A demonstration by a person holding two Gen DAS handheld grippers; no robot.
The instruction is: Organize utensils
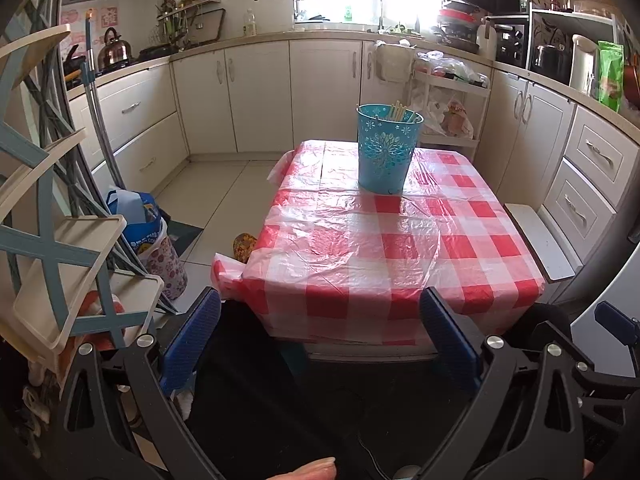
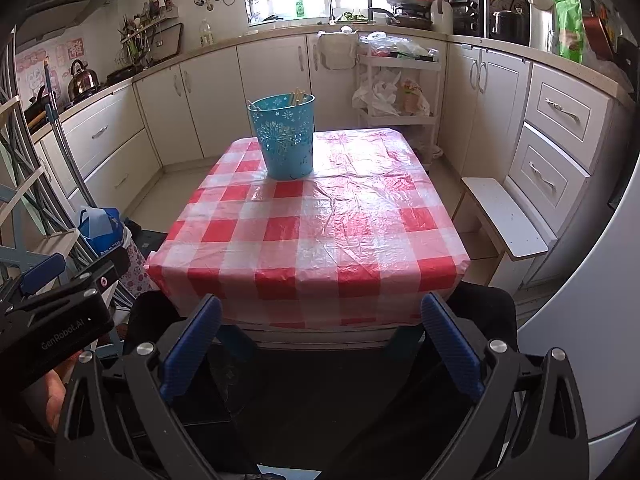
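Short of the table (image 1: 360, 240) | left gripper (image 1: 320, 344) level, released | right gripper (image 2: 320, 344) level, released, empty

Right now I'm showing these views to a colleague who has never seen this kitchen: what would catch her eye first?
First the red-and-white checked tablecloth, which covers the table in the middle of the kitchen. Next the turquoise cut-out bucket standing alone at the table's far end, with pale chopsticks sticking up from it. Low in the foreground, the left claw and the right claw both gape open, short of the table's near edge, holding nothing.
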